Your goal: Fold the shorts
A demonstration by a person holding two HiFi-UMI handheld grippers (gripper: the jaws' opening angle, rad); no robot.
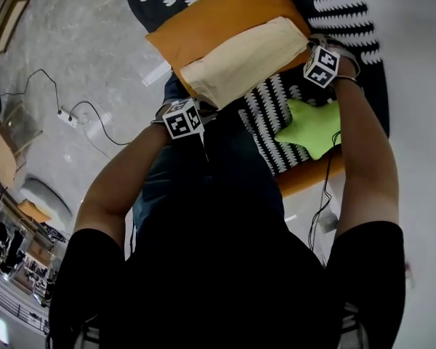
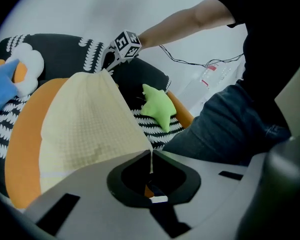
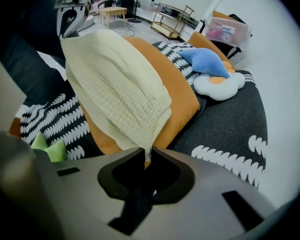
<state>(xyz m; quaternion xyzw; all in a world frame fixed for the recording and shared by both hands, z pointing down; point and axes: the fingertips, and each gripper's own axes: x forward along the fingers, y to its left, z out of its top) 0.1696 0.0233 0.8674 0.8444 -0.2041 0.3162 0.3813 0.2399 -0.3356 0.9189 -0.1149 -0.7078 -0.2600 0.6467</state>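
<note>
- Black-shirted torso (image 1: 225, 282) of the person is filling the lower head view; both bare forearms are reaching forward, with jeans (image 1: 203, 180) showing between them.
- left gripper (image 2: 151, 159) is pinching with its jaws pressed fully together on a thin corner of the pale yellow shorts (image 1: 243, 60); the cloth is rising straight out of the jaw slot in the left gripper view.
- right gripper (image 3: 146, 156) is clamping the opposite corner; its jaws are standing almost together, with a gathered, ribbed edge of the shorts bunched between them.
- shorts are stretching between the two grippers as one broad waffle-textured panel, spanning over an orange cushion (image 1: 211, 17); whether the cloth is touching the cushion I cannot tell.
- orange cushion is lying on a black sofa cover (image 1: 276, 107) printed with white feather-like marks.
- green star plush (image 1: 314, 126) is lying on that cover just beside the right forearm, apart from the shorts.
- blue plush (image 3: 206, 63) is resting beyond the cushion in the right gripper view; a white-and-orange plush (image 3: 217, 86) is lying against it.
- white power strip (image 1: 67, 116) is sitting on the grey floor (image 1: 94, 42), with dark cables trailing from it.
</note>
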